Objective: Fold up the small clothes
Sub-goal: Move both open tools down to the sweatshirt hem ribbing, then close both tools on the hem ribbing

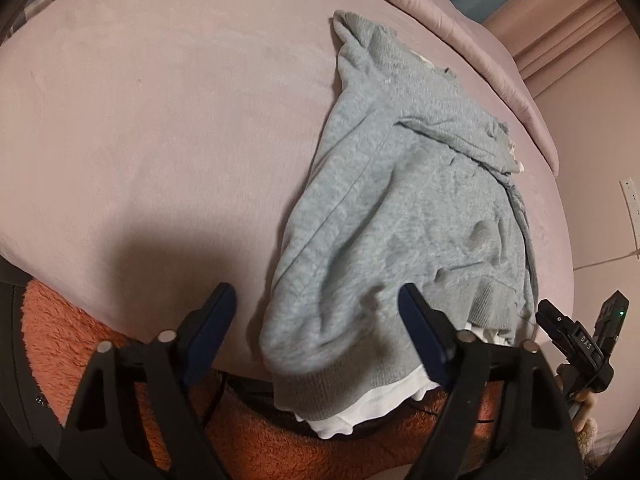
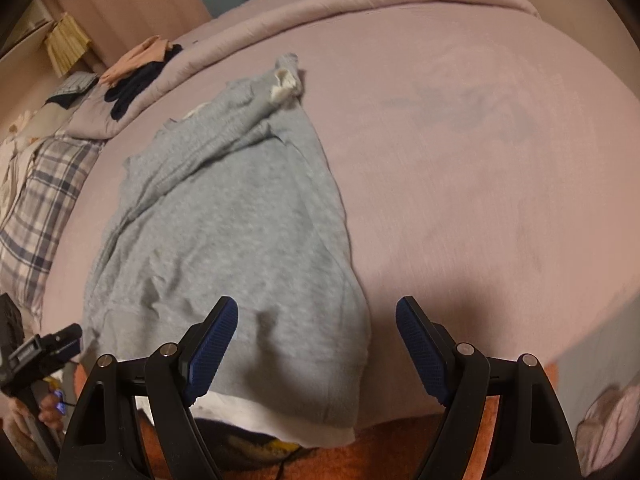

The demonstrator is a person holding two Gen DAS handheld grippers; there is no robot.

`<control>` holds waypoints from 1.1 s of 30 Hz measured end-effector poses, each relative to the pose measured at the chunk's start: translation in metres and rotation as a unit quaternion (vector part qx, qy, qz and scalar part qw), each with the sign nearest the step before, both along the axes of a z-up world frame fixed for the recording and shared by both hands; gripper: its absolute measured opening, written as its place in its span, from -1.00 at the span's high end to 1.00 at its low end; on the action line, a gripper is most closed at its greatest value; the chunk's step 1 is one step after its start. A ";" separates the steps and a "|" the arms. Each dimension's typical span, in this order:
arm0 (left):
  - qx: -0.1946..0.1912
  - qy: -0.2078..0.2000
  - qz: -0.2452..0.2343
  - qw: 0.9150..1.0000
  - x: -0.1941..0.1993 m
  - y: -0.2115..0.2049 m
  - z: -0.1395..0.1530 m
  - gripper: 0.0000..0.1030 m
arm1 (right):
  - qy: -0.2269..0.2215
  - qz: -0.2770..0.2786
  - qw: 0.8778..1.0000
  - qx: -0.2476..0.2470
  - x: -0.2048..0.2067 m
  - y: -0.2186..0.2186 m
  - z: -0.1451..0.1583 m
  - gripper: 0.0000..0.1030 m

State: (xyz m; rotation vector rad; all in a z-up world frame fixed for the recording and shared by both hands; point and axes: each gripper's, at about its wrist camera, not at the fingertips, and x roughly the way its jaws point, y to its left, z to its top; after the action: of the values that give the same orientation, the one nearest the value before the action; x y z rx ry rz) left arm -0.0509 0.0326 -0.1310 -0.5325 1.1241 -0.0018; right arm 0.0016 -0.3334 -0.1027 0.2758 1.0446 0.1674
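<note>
A grey sweater (image 1: 400,208) lies on a pink bed (image 1: 160,120), its hem hanging over the near edge. Left gripper (image 1: 316,304) and right gripper (image 2: 316,316) hover above that hem, both released, grasping nothing.

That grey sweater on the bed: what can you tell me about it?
The grey knit sweater looks soft, with ribbed hem and cuffs and a white inner layer showing at the bottom. It lies rumpled on the pink bedcover, one sleeve across the body, its hem hanging over the near edge. Neither gripper's fingers touch it.
</note>
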 end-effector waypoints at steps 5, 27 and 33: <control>-0.011 0.002 -0.005 1.000 -0.002 0.001 -0.005 -0.38 | 0.015 -0.002 1.000 0.016 -0.002 -0.005 -0.008 -0.57; -0.049 0.031 -0.025 0.998 -0.009 -0.004 -0.017 -0.06 | 0.036 0.009 0.998 0.041 -0.015 -0.009 -0.018 -0.44; -0.034 0.027 -0.026 0.999 -0.017 -0.010 -0.017 -0.06 | 0.039 0.007 0.998 0.045 -0.021 -0.011 -0.018 -0.36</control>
State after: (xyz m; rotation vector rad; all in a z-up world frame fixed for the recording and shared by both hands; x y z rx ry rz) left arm -0.0681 0.0231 -0.1478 -0.5673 1.1933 -0.0707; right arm -0.0190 -0.3440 -0.1211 0.3594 1.1181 0.2185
